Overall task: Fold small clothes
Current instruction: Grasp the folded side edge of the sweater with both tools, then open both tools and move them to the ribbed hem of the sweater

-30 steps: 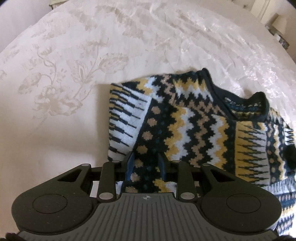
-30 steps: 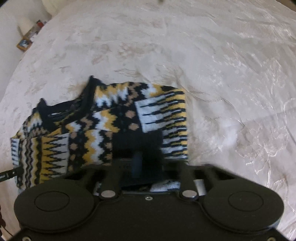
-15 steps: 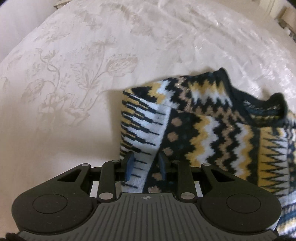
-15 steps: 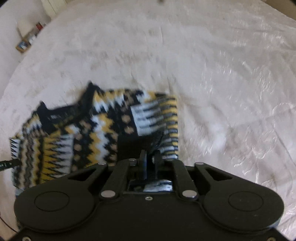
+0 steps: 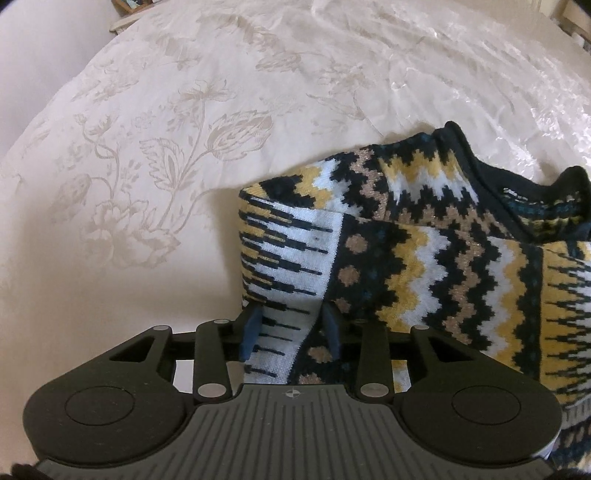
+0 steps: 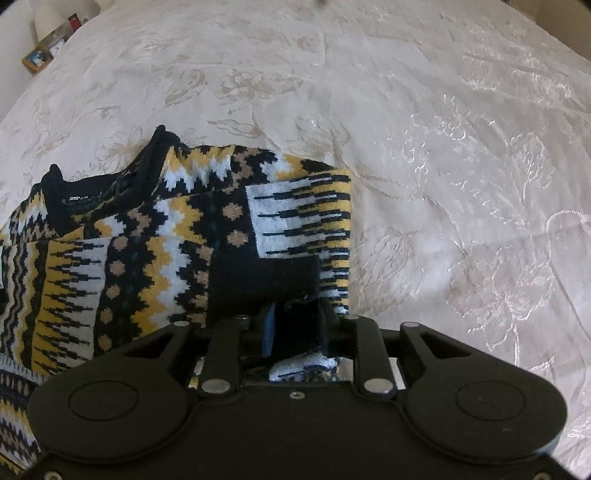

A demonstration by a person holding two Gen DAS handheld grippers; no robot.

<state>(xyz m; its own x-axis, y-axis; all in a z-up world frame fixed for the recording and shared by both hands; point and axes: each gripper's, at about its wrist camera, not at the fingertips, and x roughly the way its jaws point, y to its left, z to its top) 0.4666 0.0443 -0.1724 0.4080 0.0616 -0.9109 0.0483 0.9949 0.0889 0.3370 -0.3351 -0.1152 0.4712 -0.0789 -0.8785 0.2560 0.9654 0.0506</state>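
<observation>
A small knitted sweater, zigzagged in black, yellow, white and tan, lies on the cream floral bedspread with its sleeves folded inward. My left gripper points down at its left edge. The jaws are opening, and the white striped knit lies flat between the blue pads without being pinched. In the right wrist view the sweater fills the left half. My right gripper is over the folded-in sleeve. Its jaws are opening too, with the black cuff loose between them.
The bedspread spreads wide to the right of the sweater and beyond its collar. A lamp and a small framed picture stand beside the bed at the far left. Furniture edges show past the bed's far corner.
The left gripper slid left from the dotted band onto the striped sleeve edge and its jaws widened. The right jaws went from shut on the cuff to parted, and the cuff settled onto the sweater.
</observation>
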